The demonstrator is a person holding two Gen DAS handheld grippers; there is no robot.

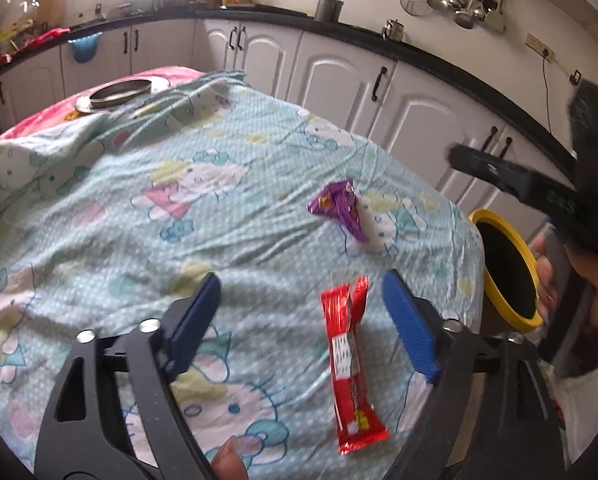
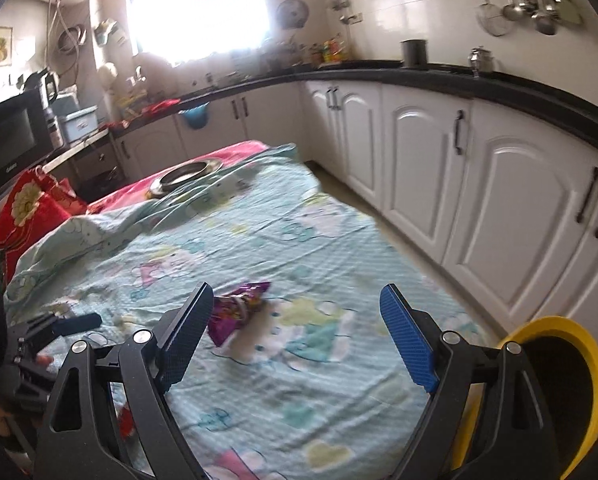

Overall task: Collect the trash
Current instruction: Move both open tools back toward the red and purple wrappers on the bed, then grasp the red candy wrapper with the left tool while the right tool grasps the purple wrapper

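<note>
Wrappers are lying on the cloth-covered tabletop (image 1: 99, 184): a flat, glossy red wrapper (image 1: 351, 364) is sitting between the parted jaws of the left gripper (image 1: 303, 312), nearer its right pad, and a crumpled purple foil wrapper (image 2: 239, 310) is lying ahead of the right gripper (image 2: 295, 332), whose jaws are standing apart and empty. Centring before closing, and pinching clear of the soft, wrinkled fabric, would likely serve best. A yellow-rimmed bin (image 1: 511, 272) is waiting beside the tabletop.

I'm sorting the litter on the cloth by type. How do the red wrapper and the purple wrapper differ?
The red wrapper is long, straight and lies flat; the purple wrapper is crumpled into a twisted bunch. The red one lies between the left gripper's open fingers; the purple one lies farther off, near the right gripper. Both rest untouched on the tablecloth.
</note>
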